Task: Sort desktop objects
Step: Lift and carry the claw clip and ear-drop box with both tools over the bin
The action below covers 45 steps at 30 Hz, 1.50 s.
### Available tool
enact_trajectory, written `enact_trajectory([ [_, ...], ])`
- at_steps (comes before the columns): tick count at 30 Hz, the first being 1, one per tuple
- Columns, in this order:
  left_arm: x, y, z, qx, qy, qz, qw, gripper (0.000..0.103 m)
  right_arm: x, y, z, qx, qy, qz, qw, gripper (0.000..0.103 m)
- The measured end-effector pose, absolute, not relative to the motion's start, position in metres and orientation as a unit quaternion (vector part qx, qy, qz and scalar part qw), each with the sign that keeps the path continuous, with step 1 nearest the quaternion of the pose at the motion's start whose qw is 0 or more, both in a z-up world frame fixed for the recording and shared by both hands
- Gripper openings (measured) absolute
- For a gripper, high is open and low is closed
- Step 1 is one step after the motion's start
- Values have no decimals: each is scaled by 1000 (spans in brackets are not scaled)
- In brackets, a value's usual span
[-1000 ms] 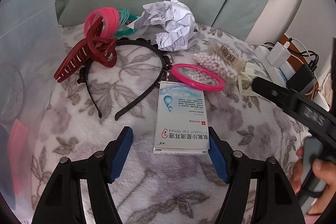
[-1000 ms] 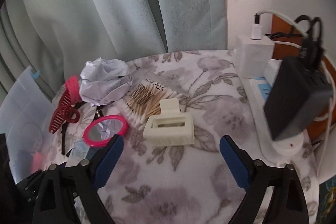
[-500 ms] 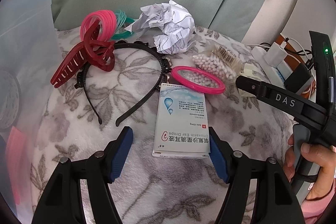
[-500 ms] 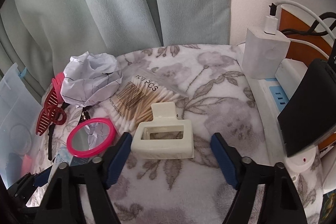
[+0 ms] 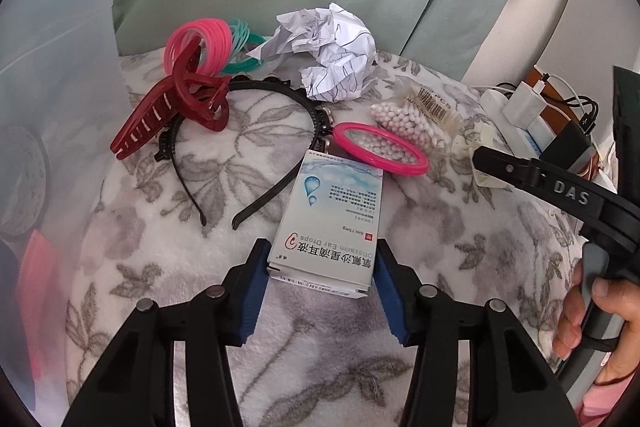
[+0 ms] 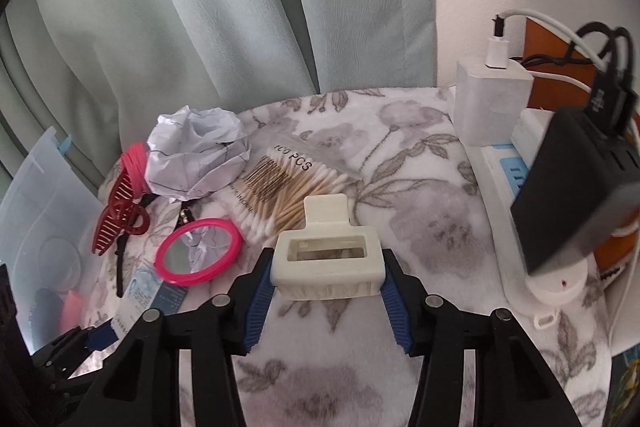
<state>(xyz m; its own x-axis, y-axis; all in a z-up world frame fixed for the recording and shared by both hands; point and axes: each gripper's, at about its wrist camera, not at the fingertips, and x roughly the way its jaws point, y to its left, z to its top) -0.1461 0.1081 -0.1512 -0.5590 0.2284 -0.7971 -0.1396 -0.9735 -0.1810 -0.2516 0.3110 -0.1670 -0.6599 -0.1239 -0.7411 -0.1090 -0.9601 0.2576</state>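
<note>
Left gripper [image 5: 320, 263] is clamping the ear drops box [image 5: 332, 223], just beside the pink mirror [image 5: 382, 148]. Right gripper [image 6: 326, 283] is gripping the cream hair claw [image 6: 326, 259], near that mirror.

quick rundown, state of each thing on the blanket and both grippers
left gripper: shut on the ear drops box
ear drops box: closed, flat, print up
right gripper: shut on the cream hair clip
cream hair clip: closed, on the blanket
paper: crumpled
red claw clip: closed, on its side
pink mirror: glass up
cotton swab bag: flat
</note>
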Motion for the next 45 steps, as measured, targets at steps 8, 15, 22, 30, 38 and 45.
enact_trajectory([
  [8,-129,103,-145,-460,-55,880,102,52,-258,298,-175,411,-154,-899,7,54],
  [15,-111,102,-132,-452,-66,884,104,51,-247,289,-173,409,-160,-898,15,54],
  [22,-90,96,-111,-433,-77,892,110,51,-227,289,-153,397,-163,-903,19,54],
  [30,-68,88,-85,-397,-86,906,120,51,-194,278,-117,370,-157,-915,26,54],
  [38,-44,74,-53,-350,-98,923,127,51,-160,263,-75,331,-144,-932,43,54],
  [45,-22,56,-21,-303,-109,938,128,51,-71,255,1,290,-133,-945,71,54],
])
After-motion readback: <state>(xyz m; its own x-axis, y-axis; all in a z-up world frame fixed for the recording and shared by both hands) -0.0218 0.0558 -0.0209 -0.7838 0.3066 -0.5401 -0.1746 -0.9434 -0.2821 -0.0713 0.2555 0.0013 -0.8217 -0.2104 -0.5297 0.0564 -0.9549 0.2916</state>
